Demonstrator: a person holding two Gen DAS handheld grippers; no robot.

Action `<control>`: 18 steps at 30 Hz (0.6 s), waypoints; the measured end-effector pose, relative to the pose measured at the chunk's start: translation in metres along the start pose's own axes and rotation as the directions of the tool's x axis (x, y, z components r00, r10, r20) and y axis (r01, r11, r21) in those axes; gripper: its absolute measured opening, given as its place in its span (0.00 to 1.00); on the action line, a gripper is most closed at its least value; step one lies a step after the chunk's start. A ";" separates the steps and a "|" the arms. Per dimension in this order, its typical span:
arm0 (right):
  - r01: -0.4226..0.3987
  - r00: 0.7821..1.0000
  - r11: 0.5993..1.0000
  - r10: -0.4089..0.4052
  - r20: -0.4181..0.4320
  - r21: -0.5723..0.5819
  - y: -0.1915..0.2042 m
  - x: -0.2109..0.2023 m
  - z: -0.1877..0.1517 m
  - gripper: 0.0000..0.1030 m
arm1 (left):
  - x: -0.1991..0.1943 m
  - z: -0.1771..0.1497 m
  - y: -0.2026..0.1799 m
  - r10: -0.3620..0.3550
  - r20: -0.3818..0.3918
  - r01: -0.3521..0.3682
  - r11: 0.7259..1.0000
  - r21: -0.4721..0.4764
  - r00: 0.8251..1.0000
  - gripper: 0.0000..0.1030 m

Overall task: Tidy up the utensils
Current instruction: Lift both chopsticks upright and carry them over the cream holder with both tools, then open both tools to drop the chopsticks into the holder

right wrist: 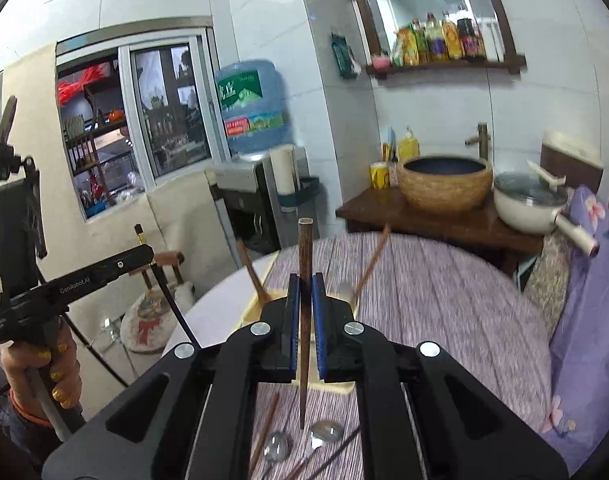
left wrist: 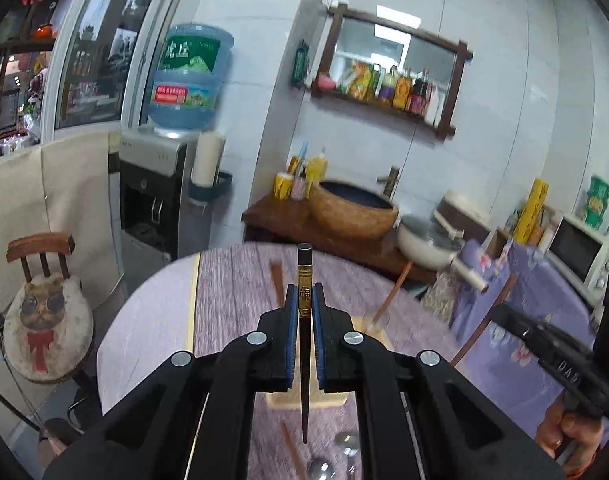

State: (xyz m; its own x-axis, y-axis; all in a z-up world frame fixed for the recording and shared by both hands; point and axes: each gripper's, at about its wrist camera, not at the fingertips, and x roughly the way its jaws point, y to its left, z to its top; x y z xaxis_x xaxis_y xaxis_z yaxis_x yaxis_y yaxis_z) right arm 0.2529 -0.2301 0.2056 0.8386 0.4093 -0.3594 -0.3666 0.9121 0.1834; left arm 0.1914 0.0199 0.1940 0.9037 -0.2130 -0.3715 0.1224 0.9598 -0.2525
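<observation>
A: Gripping anything, the left gripper [left wrist: 304, 300]?
B: It is clamping a black, gold-banded chopstick [left wrist: 304, 280] upright above the round table [left wrist: 232, 280].
A: And the right gripper [right wrist: 304, 292]?
B: It is pinching a brown wooden chopstick [right wrist: 305, 248] over the wooden tray [right wrist: 252, 308]; spoons [right wrist: 324, 430] are lying below.

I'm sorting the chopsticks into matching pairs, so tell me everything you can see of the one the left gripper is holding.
The dark chopstick is slim, near black and glossy, maybe lacquered wood. Near its blunt, squared top end sits a gold patterned band, with a gold emblem just below it. It stands roughly upright, tapering to a point that hangs above the purple tablecloth, apart from it. The left gripper is shut on it, its blue pads pressing each side around the gold band. Nothing else touches it.
</observation>
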 end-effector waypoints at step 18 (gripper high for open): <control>0.126 0.990 0.992 -0.126 0.056 0.000 0.011 0.081 0.038 0.07 | 0.074 0.012 -0.005 0.086 0.031 -0.085 0.996 -0.027 0.996 0.08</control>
State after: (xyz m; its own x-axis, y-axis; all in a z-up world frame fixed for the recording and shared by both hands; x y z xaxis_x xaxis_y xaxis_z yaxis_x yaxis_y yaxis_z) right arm 0.3321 -0.1878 0.2136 0.8992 0.2894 -0.3283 -0.2580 0.9565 0.1364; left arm 0.2623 0.0010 0.1782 0.9231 -0.1242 -0.3640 0.0341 0.9692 -0.2440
